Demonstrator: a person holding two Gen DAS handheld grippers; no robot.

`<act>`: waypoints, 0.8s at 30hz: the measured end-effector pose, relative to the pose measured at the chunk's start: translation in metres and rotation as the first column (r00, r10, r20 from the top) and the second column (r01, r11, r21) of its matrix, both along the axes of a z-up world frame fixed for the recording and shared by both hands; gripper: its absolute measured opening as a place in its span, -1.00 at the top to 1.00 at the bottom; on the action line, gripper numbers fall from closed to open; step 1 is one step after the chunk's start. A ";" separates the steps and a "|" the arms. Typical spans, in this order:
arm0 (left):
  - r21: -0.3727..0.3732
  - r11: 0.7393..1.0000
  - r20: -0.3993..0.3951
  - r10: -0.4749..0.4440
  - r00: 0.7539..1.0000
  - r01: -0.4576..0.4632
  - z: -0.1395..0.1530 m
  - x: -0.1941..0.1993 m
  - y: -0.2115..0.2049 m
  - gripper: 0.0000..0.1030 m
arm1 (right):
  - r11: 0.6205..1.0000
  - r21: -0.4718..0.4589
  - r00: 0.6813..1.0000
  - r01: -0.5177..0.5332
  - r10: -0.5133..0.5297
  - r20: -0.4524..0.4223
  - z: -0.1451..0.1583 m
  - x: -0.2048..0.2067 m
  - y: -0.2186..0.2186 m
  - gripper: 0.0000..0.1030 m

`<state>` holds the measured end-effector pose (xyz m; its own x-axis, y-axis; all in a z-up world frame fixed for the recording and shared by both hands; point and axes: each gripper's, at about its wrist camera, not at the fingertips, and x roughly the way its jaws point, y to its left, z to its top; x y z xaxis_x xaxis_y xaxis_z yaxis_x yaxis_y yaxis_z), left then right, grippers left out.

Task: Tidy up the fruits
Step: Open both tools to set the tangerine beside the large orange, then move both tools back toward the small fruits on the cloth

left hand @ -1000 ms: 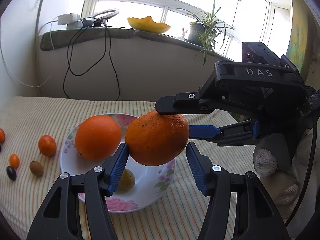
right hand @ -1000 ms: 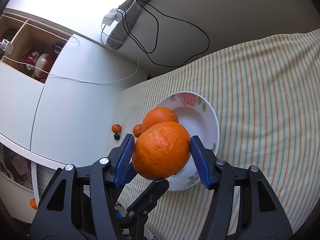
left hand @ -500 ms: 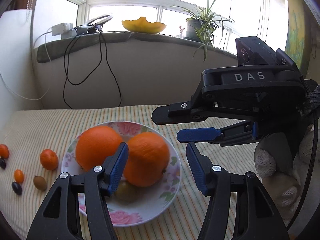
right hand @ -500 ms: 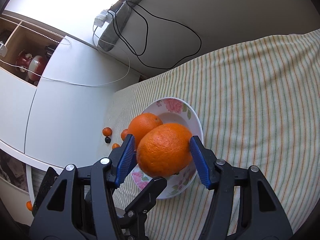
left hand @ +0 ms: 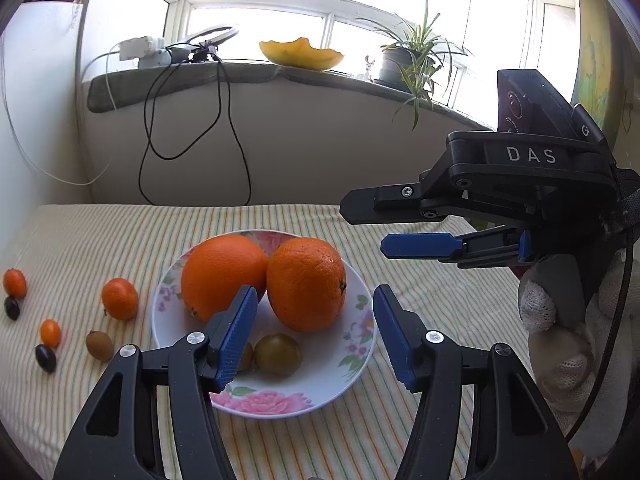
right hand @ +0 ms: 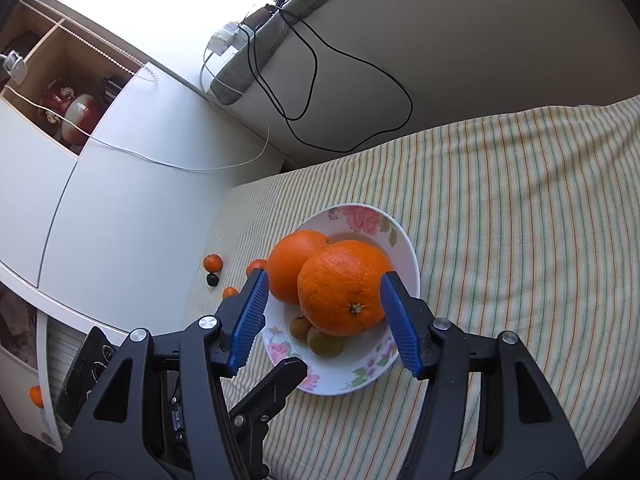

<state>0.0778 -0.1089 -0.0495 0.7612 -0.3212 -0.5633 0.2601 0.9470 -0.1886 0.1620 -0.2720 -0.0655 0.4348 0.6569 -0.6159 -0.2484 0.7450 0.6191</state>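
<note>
Two oranges rest on the floral plate; my right tool has just released one; my left tool gapes empty.

I see two big oranges touching side by side in the flowered plate, with two small greenish-brown fruits in front of them. On the striped cloth beside the plate lie small orange fruits, dark ones and a brownish one.

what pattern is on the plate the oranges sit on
White with pink flowers and green leaves around the rim of the plate; clearest in the left wrist view.
</note>
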 end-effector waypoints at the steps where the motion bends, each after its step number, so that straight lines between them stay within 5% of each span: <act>1: -0.004 1.000 -0.003 0.002 1.000 -0.002 0.000 -0.001 0.003 -0.16 | 1.000 -0.015 1.000 0.000 0.000 0.013 0.002 -0.003 0.003 -0.30; 24: -0.004 0.990 -0.048 0.141 0.989 -0.141 -0.009 -0.043 0.095 -0.31 | 0.965 -0.254 0.971 -0.065 0.120 0.209 0.020 -0.057 0.075 -0.38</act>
<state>0.0349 -0.0140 -0.0584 0.7719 -0.2165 -0.5978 0.1145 0.9722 -0.2043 0.1048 -0.1969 -0.0456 0.5224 0.5428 -0.6577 -0.4330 0.8333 0.3437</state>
